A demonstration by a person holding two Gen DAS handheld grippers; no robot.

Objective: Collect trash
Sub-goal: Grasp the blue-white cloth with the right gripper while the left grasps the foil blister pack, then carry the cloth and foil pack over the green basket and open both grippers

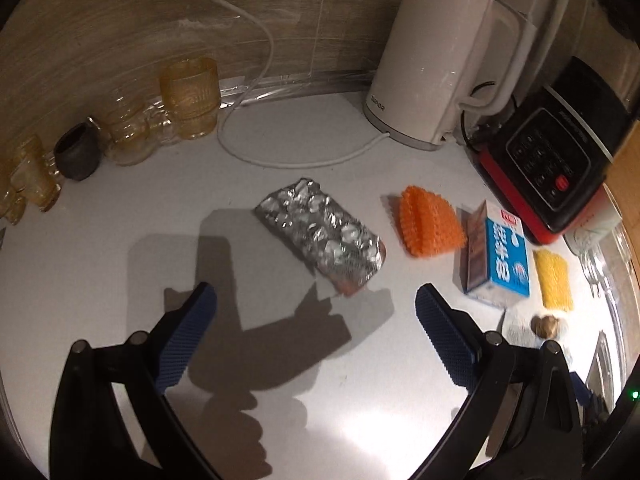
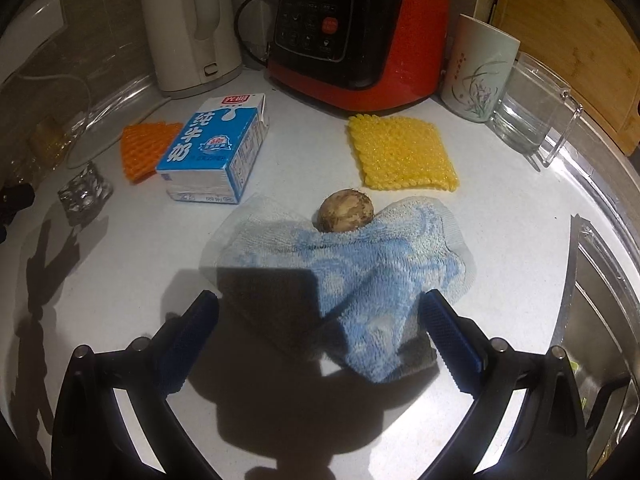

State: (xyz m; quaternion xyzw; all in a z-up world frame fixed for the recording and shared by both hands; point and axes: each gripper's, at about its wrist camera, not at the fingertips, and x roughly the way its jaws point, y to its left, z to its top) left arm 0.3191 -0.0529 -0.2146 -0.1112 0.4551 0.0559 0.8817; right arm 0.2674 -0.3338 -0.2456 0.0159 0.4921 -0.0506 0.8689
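Lying ahead: one foil wrapper (image 1: 322, 236), one milk carton (image 2: 218, 148) (both grippers (image 1: 316, 334) (image 2: 320, 338) gape, empty).

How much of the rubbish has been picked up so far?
Nothing looks collected. Both the left gripper and right gripper are open and hold nothing. The foil wrapper, milk carton and brown lump on the towel remain on the counter.
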